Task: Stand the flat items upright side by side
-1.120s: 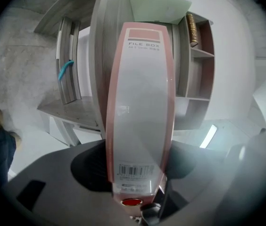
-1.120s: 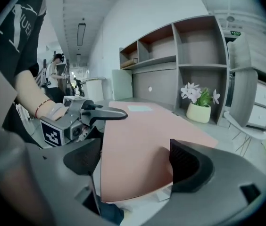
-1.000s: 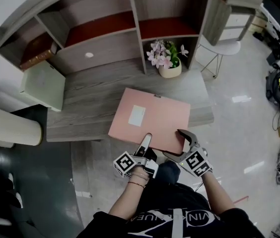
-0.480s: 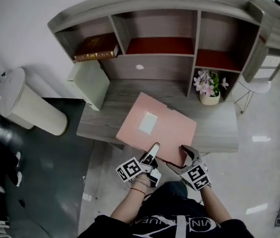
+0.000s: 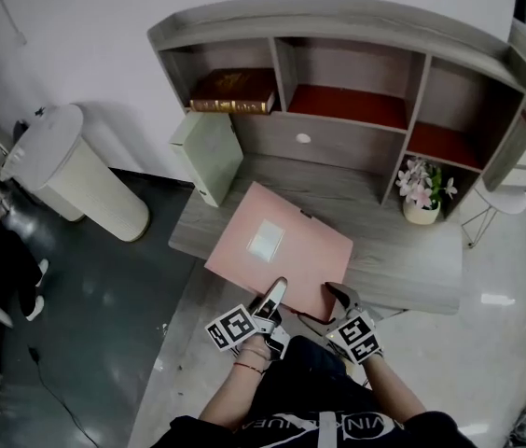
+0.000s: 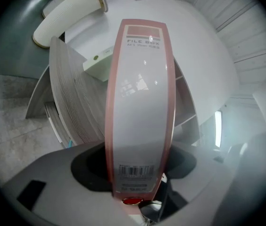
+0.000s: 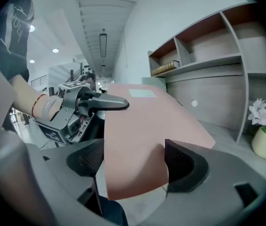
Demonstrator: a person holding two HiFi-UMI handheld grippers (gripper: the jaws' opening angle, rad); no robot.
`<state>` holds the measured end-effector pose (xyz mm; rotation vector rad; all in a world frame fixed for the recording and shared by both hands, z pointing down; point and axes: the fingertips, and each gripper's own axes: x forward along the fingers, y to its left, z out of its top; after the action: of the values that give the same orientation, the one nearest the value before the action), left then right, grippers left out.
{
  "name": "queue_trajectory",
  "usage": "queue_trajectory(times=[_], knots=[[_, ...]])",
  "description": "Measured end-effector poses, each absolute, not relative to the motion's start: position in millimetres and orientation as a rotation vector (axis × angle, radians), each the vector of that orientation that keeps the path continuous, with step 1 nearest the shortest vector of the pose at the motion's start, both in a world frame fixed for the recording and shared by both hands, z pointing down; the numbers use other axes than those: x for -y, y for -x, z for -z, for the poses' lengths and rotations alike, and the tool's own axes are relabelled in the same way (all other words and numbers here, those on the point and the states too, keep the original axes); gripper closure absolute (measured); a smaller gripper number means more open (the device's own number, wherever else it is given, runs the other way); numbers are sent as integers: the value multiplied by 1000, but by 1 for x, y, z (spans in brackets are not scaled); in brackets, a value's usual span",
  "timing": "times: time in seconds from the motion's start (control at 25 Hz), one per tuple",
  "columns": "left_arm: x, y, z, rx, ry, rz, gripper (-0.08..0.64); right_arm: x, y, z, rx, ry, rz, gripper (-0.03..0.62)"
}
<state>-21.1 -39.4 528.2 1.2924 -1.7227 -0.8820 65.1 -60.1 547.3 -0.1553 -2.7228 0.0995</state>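
A pink file box (image 5: 277, 250) lies nearly flat on the grey desk (image 5: 384, 250), and its near end hangs over the front edge. My left gripper (image 5: 275, 289) is shut across that end. In the left gripper view the labelled spine (image 6: 140, 102) fills the gap between the jaws. My right gripper (image 5: 330, 294) holds the near right corner. Its jaws have just been closing with that corner (image 7: 142, 126) between them, and one pad lies on the pink face. A pale green file box (image 5: 209, 155) stands upright at the desk's left end.
A shelf unit (image 5: 356, 63) stands at the back of the desk, and a brown book (image 5: 235, 90) lies flat in its left compartment. A small flower pot (image 5: 422, 194) sits at the right under the shelves. A white cylindrical bin (image 5: 81, 171) stands on the floor to the left.
The pink file box has slid left along the desk with both grippers, away from the flower pot and toward the green box. The head view has swung left.
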Motion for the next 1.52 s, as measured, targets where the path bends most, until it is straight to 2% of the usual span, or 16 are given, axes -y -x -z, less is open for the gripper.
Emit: queue_trajectory(times=[0.48,0.92,1.52], knots=[[11,80,-502,1980,-1275,728,279,34,-2,-546,2709,285,-182,200],[31,163,-487,2078,-1292,630,279,52,82,-544,2679,257,-271,219],[59,252,-467,2300,-1383,325,282,76,168,-544,2674,174,-297,248]])
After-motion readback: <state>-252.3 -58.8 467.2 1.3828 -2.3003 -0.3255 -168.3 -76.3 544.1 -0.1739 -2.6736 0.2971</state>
